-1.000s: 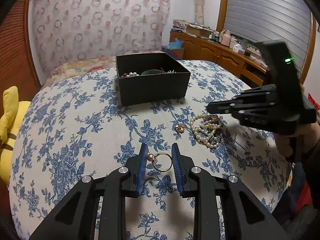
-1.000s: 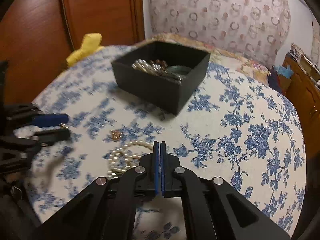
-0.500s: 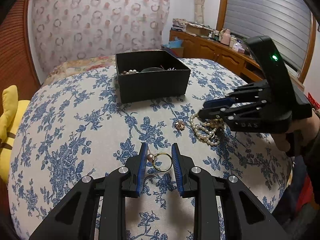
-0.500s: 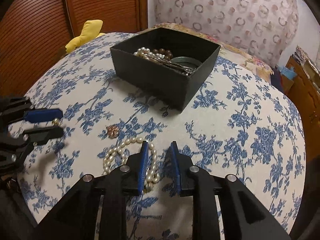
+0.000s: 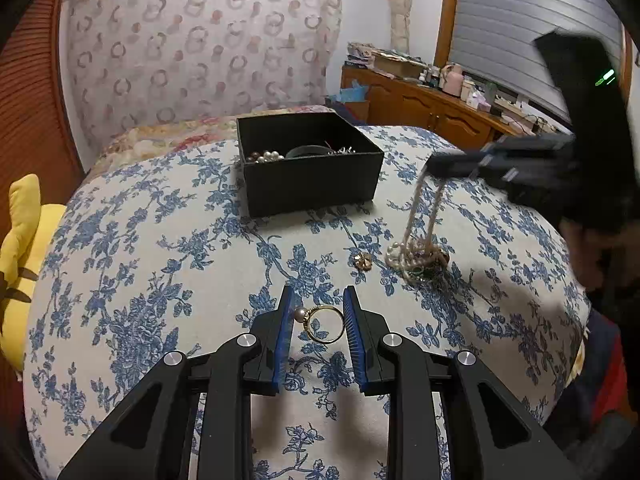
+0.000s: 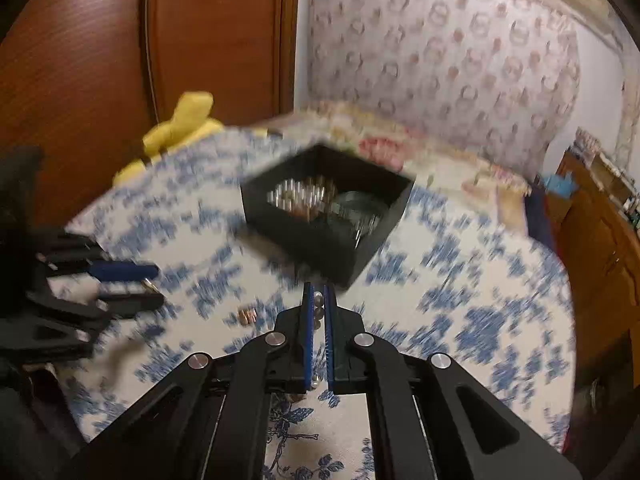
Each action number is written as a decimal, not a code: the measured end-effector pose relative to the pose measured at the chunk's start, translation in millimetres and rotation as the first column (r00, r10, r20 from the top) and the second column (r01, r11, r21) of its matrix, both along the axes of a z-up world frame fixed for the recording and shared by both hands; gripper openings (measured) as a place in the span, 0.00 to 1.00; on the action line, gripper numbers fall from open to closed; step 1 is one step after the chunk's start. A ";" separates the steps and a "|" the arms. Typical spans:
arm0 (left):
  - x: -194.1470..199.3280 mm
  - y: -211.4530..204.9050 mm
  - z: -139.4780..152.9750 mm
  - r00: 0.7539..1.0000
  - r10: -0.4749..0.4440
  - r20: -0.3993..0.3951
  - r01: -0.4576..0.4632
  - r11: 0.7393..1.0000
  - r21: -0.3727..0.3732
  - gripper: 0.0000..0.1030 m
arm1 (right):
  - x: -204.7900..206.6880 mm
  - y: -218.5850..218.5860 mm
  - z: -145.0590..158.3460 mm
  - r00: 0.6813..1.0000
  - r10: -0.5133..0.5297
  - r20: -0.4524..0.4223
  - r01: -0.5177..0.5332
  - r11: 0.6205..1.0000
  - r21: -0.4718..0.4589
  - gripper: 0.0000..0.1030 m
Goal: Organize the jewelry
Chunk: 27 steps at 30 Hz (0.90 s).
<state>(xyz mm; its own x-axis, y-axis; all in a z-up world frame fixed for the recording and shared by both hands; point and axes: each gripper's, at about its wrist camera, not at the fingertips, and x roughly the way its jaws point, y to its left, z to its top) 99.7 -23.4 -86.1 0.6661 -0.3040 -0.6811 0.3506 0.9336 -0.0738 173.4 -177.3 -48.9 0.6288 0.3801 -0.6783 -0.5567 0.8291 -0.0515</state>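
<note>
**Pearls pinched and lifted, ring waiting between wide jaws**

The jaws of the right gripper (image 6: 319,312) were pressed close on the pearl necklace (image 5: 424,216), with a few beads showing in the thin gap between the blue pads (image 6: 307,332). The strand hung down in two lines from the gripper's tips, and its low end sat in a small heap on the flowered cloth (image 5: 160,264), tangled with some darker bits that were too blurry to name. The right gripper's view was smeared, so the beads there may be only part of the strand.

The jaws of the left gripper (image 5: 319,312) were spread wide. The gold ring (image 5: 322,324) with its little pearl lay flat on the cloth between them, and it was hard to tell if a pad touched it.

A small gold charm (image 5: 364,261) lay on the cloth just beside the pearl heap.

Farther back stood the black box (image 5: 312,184), open on top, with more pearls and a dark round band inside. A yellow soft toy (image 5: 24,248) sat at the cloth's left edge. A wooden cabinet (image 5: 424,104) with small jars stood by the far wall.
</note>
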 end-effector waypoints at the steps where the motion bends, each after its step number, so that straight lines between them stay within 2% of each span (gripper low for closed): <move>1: 0.2 0.6 0.9 1.000 0.002 0.002 -0.002 1.000 -0.001 0.23 | -2.8 -1.4 8.7 1.000 0.002 0.017 -0.002 1.000 0.008 0.05; 9: 4.5 1.8 17.2 0.999 0.010 0.036 -0.010 1.000 -0.005 0.23 | -18.4 -4.2 72.1 0.989 0.019 0.145 -0.025 0.999 0.045 0.05; 20: 20.9 2.9 46.4 0.996 0.016 0.088 -0.014 1.000 -0.023 0.23 | -12.0 0.0 127.7 0.965 0.005 0.262 -0.020 0.998 0.056 0.05; 27: 42.8 5.5 68.5 0.991 0.019 0.129 -0.015 1.000 -0.026 0.23 | 9.3 2.1 164.3 0.946 -0.009 0.324 -0.012 0.998 0.062 0.05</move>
<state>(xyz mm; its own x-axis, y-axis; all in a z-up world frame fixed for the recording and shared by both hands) 142.4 -17.9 -17.6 0.7533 -0.3076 -0.5813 0.3428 0.9380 -0.0522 182.7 -175.3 115.4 0.8100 0.4160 -0.4134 -0.5197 0.8358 -0.1773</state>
